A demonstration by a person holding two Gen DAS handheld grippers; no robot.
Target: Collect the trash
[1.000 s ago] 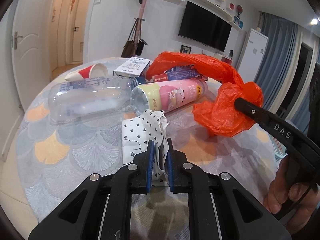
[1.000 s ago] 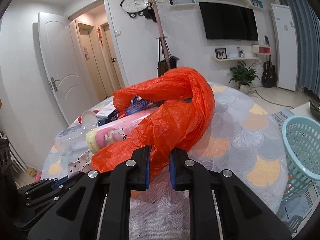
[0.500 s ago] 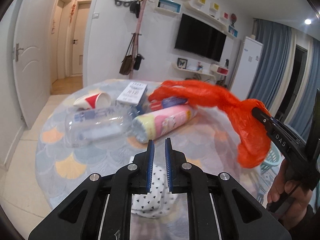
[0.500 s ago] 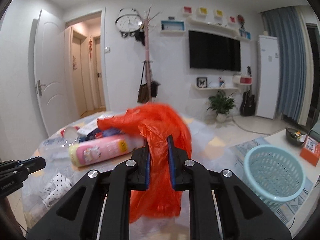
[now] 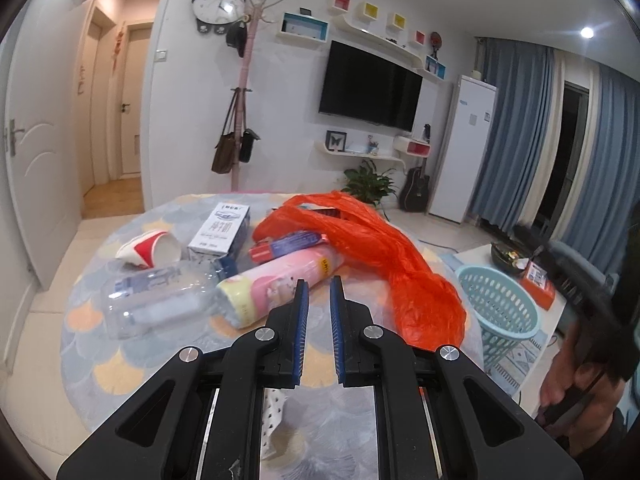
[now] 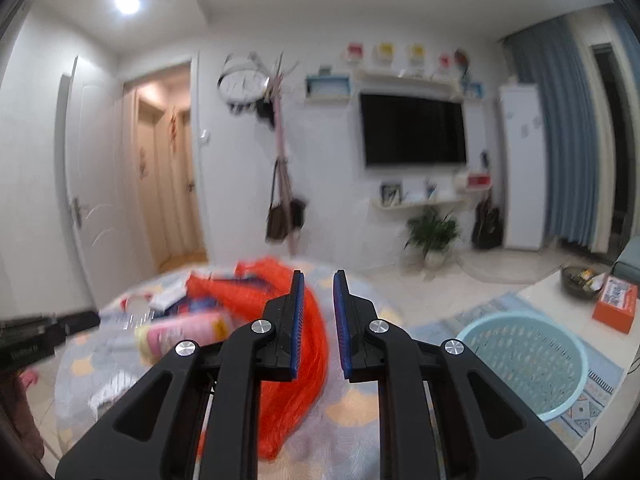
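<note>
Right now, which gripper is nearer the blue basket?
Right. The right gripper, holding the orange bag, is just beside the blue basket; the left gripper is over the table, farther off.

Both grippers ride higher now, so the table (image 5: 132, 364) sits lower under the fingers. The orange bag (image 5: 404, 264) stretches out long, and the polka-dot wrapper (image 5: 274, 412) drops below the left gripper (image 5: 318, 300) fingertips.

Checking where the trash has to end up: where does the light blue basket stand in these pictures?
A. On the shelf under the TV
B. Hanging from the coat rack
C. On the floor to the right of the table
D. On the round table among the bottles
C: the light blue basket stands on the patterned rug, right of the round table and lower than its top.
</note>
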